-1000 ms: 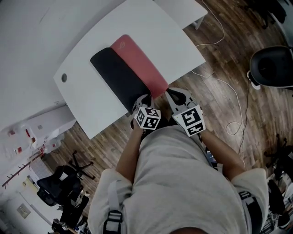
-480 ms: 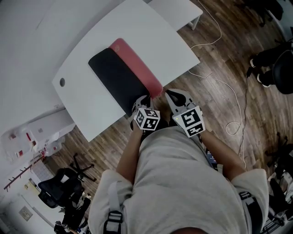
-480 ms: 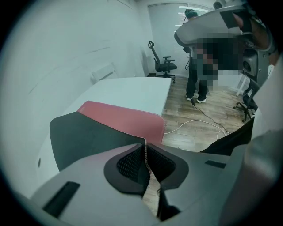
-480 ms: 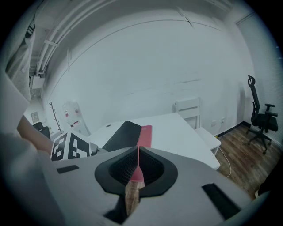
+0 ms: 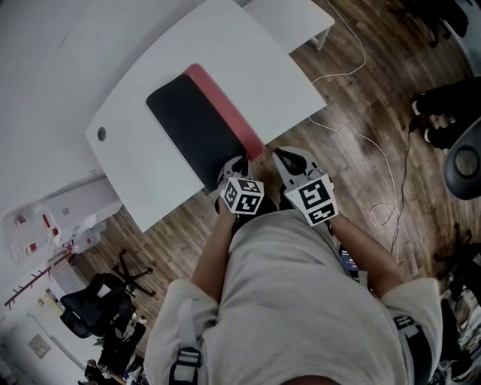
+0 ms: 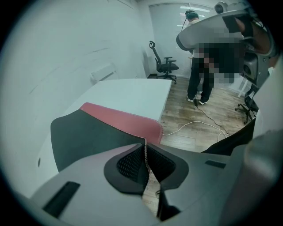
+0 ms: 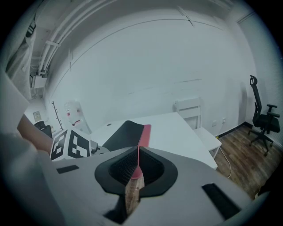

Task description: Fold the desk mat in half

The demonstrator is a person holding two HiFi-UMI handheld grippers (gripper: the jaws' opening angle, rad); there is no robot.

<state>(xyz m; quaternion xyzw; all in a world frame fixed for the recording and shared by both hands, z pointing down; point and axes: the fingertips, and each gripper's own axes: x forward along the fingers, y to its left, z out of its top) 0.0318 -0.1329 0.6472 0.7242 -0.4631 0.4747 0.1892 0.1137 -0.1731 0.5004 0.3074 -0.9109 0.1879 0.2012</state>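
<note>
The desk mat lies on the white table point(image 5: 255, 60), its black side point(image 5: 192, 128) folded over so that only a narrow red strip point(image 5: 229, 113) shows. At the table's near edge my left gripper point(image 5: 235, 164) is shut on the mat's stitched edge point(image 6: 145, 148). In the left gripper view the black flap point(image 6: 88, 137) and the red strip point(image 6: 126, 121) stretch away from the jaws. My right gripper point(image 5: 285, 156) is shut on the mat's red corner point(image 7: 138, 163), beside the left one. The black flap point(image 7: 125, 134) and the red strip point(image 7: 145, 133) run on ahead.
The table has a round cable hole point(image 5: 101, 134); a second white table point(image 5: 293, 15) stands behind. A white cable point(image 5: 376, 158) trails over the wooden floor. An office chair point(image 5: 98, 308) stands lower left, another chair point(image 5: 466, 162) at the right. A person point(image 6: 201, 66) stands beyond the table.
The black flap has spread further over the red side, so the red strip is narrower. Both grippers hold their grip near the table's front edge.
</note>
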